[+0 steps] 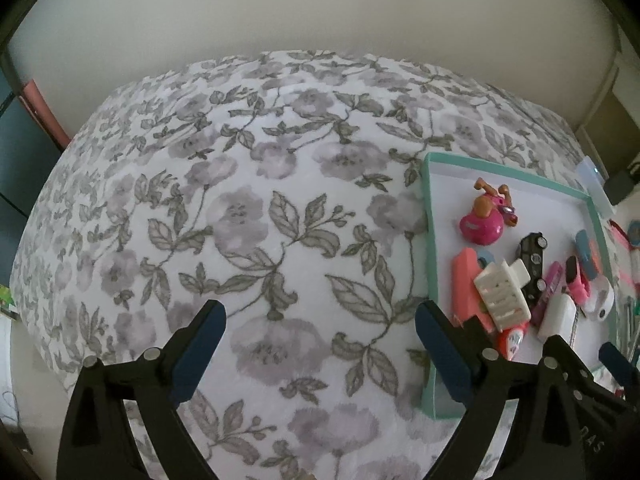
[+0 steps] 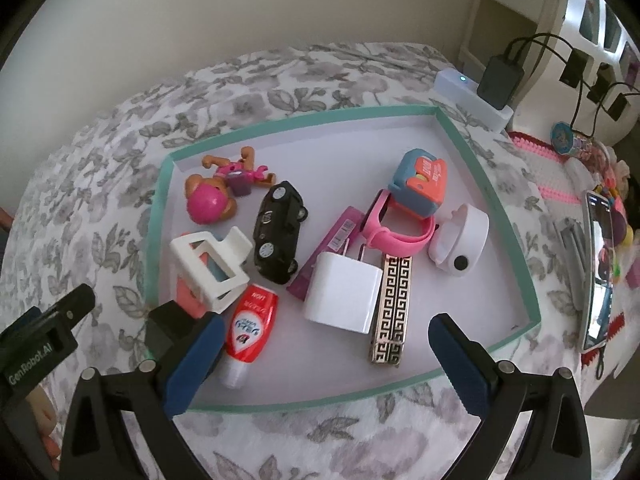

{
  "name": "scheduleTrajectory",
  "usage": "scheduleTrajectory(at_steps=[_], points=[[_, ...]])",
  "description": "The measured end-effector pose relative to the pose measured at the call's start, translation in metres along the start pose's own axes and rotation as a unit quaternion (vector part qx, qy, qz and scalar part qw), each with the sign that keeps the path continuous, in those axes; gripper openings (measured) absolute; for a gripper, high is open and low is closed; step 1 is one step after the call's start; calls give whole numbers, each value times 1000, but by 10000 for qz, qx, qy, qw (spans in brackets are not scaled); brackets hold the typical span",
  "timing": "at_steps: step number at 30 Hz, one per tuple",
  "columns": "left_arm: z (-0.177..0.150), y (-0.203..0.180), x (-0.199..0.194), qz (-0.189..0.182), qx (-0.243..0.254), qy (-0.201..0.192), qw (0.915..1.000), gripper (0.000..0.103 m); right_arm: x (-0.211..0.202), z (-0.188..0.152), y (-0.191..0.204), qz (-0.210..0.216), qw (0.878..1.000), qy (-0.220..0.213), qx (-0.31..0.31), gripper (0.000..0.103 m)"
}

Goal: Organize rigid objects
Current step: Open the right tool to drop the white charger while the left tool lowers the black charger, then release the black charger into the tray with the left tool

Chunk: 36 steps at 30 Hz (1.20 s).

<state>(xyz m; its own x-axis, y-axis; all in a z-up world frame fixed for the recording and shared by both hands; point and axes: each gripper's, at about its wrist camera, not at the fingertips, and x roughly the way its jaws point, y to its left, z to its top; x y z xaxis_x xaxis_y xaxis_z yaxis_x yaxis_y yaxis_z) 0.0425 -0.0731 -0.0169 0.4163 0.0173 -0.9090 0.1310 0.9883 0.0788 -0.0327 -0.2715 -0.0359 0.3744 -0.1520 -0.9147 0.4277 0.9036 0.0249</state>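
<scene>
A shallow tray (image 2: 496, 200) with a teal rim and white floor is laid on the floral bed, and the rigid objects are gathered inside it. A pink-helmeted toy figure (image 2: 218, 192) is sprawled near the far left corner. Just beside it a black toy car (image 2: 278, 232) is tipped on its side. A white hair clip (image 2: 208, 268) is set at the left, with a red-and-clear small bottle (image 2: 248, 330) lying by it. A white charger plug (image 2: 344, 292) is rested against a gold-patterned bar (image 2: 392, 312). A pink watch (image 2: 396, 228), a blue-and-orange tape measure (image 2: 420, 184) and a white round case (image 2: 460, 240) are clustered at the right.
</scene>
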Motion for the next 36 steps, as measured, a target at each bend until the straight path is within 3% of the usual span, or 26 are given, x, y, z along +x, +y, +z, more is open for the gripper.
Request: scheduleTrajectory(at_steps=[19, 36], points=[[-22, 20, -41, -33, 24, -470, 9989, 96, -35, -18, 16, 109, 9986, -479, -214, 103], [-32, 23, -51, 118, 143, -589, 9981, 96, -45, -20, 26, 83, 9971, -648, -379, 103]])
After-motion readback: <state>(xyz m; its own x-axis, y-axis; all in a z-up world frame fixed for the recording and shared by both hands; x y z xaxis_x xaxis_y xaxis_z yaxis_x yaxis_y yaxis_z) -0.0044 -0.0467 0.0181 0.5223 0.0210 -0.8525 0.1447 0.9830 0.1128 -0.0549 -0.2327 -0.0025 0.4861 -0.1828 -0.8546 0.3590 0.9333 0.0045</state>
